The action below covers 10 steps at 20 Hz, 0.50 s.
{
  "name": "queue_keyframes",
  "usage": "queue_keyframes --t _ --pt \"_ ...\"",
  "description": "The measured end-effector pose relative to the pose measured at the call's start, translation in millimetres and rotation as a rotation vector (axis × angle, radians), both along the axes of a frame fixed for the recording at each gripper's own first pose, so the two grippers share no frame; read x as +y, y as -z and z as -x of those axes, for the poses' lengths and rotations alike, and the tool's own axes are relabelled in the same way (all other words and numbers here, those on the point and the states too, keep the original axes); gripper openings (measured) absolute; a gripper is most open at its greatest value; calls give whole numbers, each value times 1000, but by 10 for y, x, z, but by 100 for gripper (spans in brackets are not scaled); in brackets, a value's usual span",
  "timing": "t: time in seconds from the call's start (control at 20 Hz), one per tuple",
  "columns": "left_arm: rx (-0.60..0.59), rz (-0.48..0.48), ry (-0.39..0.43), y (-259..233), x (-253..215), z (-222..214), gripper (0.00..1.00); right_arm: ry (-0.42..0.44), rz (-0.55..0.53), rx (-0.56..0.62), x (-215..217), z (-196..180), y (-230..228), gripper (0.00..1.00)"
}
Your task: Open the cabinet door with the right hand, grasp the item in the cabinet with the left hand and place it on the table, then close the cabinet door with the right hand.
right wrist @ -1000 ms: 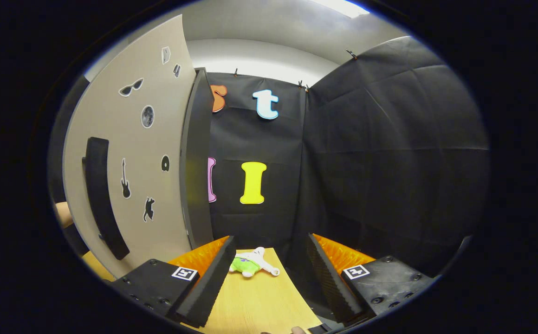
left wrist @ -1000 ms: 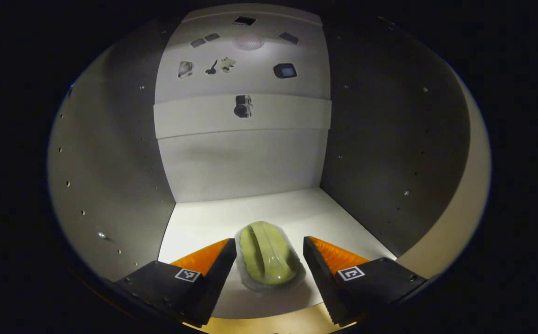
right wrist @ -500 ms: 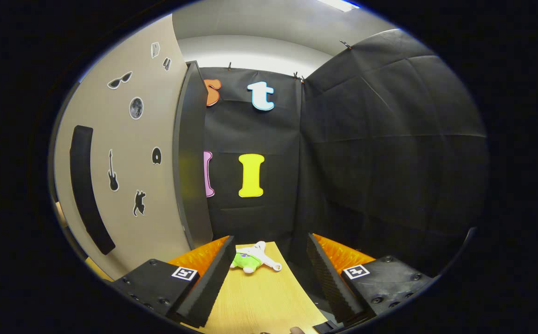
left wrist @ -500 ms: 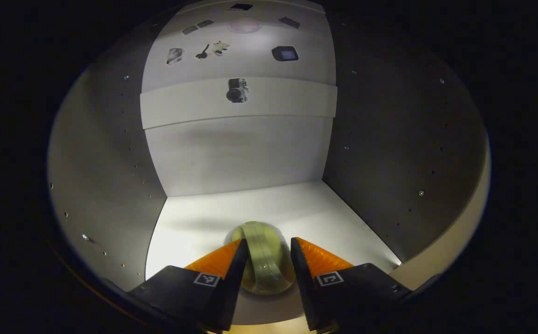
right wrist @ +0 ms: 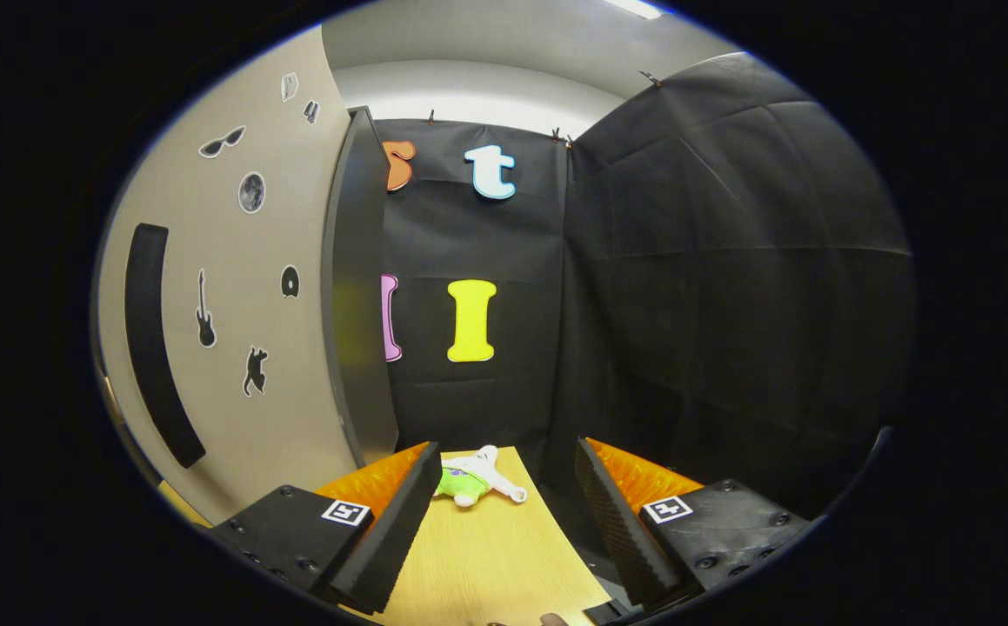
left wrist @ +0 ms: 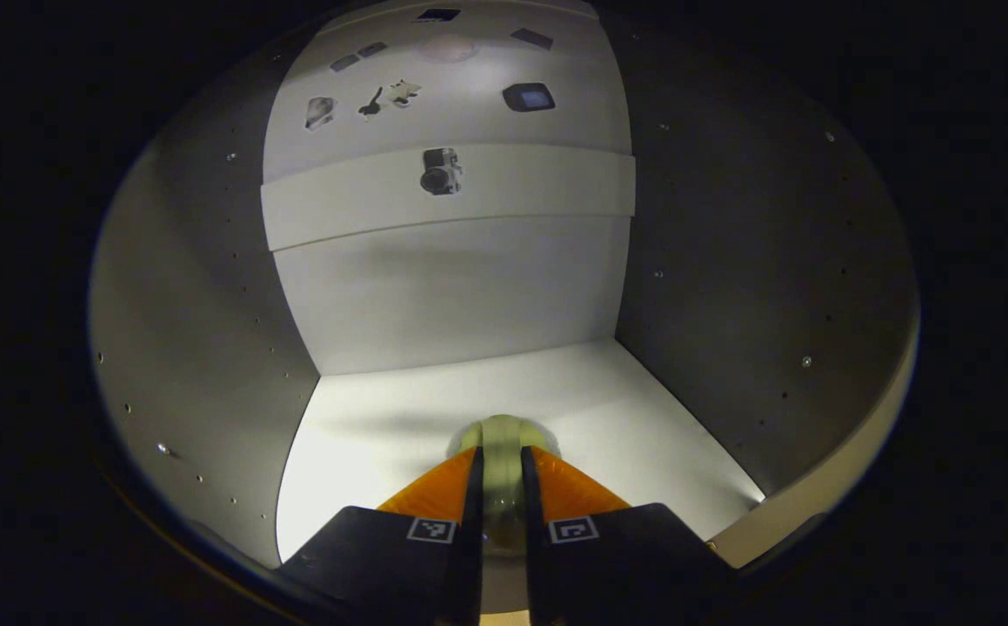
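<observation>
My left tool (left wrist: pixel 501 513) grips the green item (left wrist: pixel 502 452) between its 2 fingers inside the cabinet (left wrist: pixel 434 296). My right tool (right wrist: pixel 504 504) stands open over the worktop (right wrist: pixel 486 556), the cabinet door (right wrist: pixel 234 330) to its left.

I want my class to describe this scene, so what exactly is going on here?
A person is taking an item out of a cabinet using two handheld tools. The left tool is inside the cabinet, shut on a pale green item lying on its floor. The right tool hangs open over the wooden table, beside the open cabinet door. A small plush toy lies on the table.
</observation>
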<state>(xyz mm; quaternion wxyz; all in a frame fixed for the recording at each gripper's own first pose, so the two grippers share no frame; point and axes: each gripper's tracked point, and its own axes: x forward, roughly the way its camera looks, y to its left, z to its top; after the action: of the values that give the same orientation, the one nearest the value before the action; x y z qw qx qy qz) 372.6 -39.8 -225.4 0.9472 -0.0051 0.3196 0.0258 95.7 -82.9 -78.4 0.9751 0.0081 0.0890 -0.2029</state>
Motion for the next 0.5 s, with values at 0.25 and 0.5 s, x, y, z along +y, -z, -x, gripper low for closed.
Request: queue_keyframes --t 0.25,0.5 --pt "-65 23 -52 -302 26 211 24 -41 1 -18 47 -29 -31 98" --pt "-138 -11 -60 -697 -48 843 24 -133 -23 -31 230 -113 -55 98"
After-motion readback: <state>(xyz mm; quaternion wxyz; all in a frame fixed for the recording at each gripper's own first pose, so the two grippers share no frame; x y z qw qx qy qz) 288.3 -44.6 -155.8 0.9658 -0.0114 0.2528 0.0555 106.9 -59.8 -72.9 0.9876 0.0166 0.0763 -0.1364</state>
